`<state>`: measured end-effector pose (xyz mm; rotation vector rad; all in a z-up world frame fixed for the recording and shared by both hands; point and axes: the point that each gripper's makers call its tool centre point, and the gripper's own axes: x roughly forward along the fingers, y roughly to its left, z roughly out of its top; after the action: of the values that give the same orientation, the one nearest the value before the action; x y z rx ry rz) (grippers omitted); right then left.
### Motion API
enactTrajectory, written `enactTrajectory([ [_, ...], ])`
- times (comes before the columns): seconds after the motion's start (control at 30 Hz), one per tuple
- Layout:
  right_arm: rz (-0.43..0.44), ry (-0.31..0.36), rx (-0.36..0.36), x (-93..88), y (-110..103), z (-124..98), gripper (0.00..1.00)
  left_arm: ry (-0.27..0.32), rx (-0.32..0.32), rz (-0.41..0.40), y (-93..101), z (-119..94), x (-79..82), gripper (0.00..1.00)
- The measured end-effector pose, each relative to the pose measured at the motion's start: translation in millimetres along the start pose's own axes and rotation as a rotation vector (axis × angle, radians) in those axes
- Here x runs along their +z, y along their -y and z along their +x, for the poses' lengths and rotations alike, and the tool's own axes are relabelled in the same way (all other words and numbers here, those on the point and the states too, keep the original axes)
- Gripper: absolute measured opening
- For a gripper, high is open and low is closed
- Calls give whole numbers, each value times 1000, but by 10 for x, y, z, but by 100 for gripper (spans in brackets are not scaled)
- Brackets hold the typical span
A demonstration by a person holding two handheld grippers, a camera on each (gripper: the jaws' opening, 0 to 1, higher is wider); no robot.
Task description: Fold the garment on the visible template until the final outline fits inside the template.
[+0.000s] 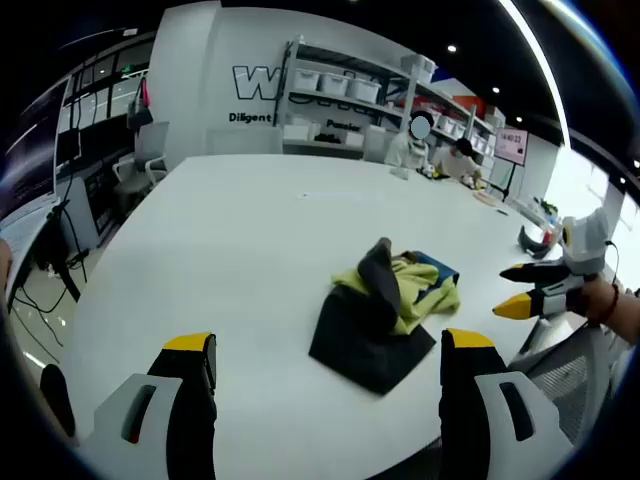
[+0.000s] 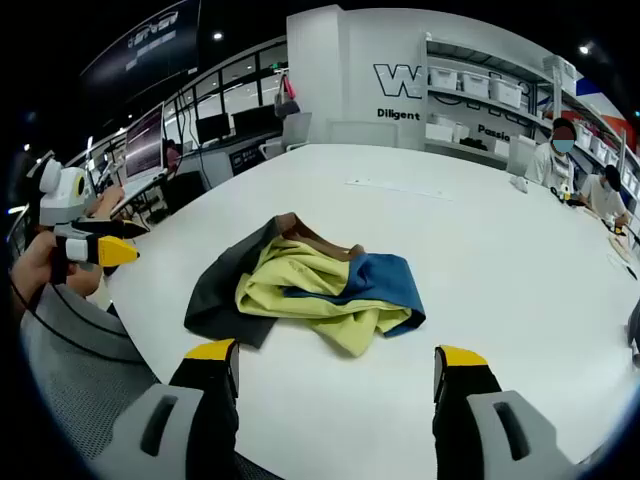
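Lying crumpled on the white table (image 2: 480, 240), the garment (image 2: 320, 285) sits ahead of your right gripper (image 2: 337, 360), just beyond its jaw tips and slightly toward its left jaw. Yellow and blue folds are heaped over a dark grey layer spread flat beneath them. Your right gripper's jaws stand wide apart and hold nothing. Your left gripper (image 1: 328, 350) is likewise spread wide with nothing in it; the garment (image 1: 385, 310) lies between and just ahead of its jaws. Shelves (image 2: 480, 100) with boxes line the wall far beyond the table.
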<state>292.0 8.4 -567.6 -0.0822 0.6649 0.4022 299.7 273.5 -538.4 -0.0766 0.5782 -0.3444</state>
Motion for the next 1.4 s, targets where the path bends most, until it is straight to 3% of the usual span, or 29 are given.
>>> enactTrajectory([
  [1.4,10,12,6,34,-2,-5,78,-26,-7,16,45,15,-37,89],
])
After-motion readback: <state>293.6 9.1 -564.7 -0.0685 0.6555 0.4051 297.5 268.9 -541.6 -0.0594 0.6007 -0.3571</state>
